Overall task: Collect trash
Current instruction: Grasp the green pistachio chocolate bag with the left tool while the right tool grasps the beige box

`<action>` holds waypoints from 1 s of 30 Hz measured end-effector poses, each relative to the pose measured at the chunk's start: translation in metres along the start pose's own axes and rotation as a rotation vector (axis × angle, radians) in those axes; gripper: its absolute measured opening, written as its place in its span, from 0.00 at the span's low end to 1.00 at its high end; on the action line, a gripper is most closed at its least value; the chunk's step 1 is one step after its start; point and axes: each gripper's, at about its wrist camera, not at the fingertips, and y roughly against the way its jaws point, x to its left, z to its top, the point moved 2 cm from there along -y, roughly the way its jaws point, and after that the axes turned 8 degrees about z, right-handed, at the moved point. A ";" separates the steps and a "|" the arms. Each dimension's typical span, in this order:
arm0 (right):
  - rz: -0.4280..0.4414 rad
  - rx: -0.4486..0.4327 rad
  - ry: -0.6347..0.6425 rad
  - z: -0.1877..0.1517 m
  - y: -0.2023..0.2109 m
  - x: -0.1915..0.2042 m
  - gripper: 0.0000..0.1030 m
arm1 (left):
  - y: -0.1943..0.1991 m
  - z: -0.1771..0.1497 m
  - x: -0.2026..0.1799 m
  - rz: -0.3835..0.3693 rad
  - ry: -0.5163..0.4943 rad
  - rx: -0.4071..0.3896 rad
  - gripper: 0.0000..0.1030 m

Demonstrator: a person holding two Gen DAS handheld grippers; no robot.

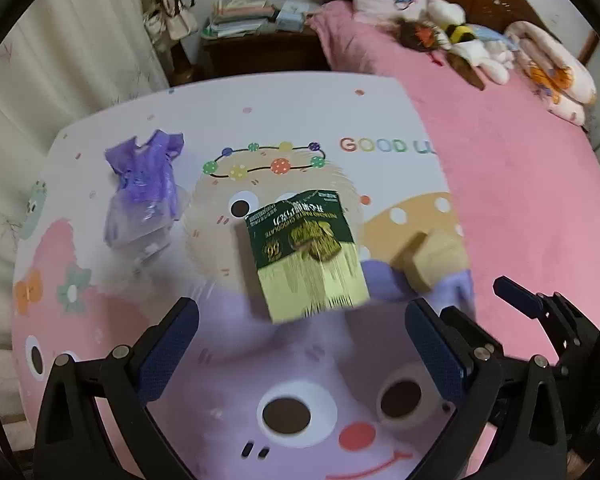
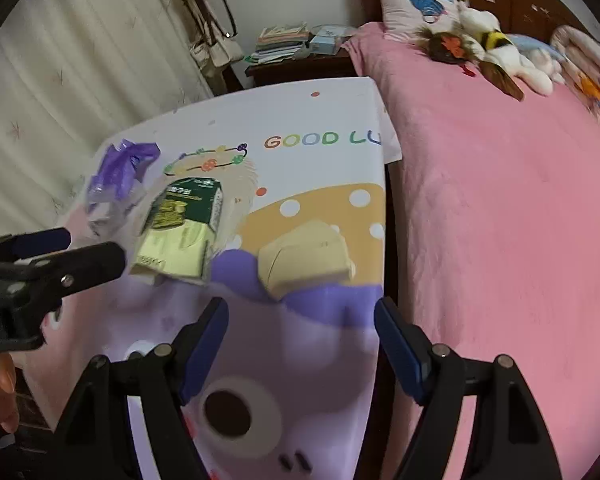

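Both tools are built alike. The left gripper has two black plastic arms shaped like open triangular frames, each ending in a flat finger faced with a dark blue textured pad. Round silver screws sit at the pivots. The right gripper has the same black frame, blue pads and silver screw heads. Seen from the right wrist, the left tool's black body carries small white lettering, too blurred to read. A bare hand shows beneath it.
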 end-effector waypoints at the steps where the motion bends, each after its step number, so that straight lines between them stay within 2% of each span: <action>1: -0.004 0.006 0.013 0.004 -0.007 -0.001 0.73 | -0.006 0.003 -0.001 0.002 0.007 0.011 0.99; 9: -0.032 0.019 0.082 0.011 -0.038 0.002 0.73 | -0.059 0.015 -0.003 0.012 0.075 0.094 0.99; 18: -0.071 0.027 0.147 0.016 -0.050 0.007 0.74 | -0.085 0.020 -0.002 0.040 0.137 0.102 0.98; 21: -0.091 0.028 0.169 0.018 -0.053 0.009 0.72 | -0.093 0.021 0.002 0.050 0.146 0.110 0.87; 22: -0.106 0.025 0.180 0.018 -0.053 0.010 0.66 | -0.096 0.019 0.003 0.038 0.150 0.117 0.74; 23: -0.126 0.016 0.202 0.018 -0.053 0.012 0.59 | -0.098 0.019 0.003 0.024 0.152 0.124 0.69; 30: -0.094 0.033 0.183 0.012 -0.048 0.019 0.59 | -0.083 0.007 0.014 0.000 0.129 0.060 0.61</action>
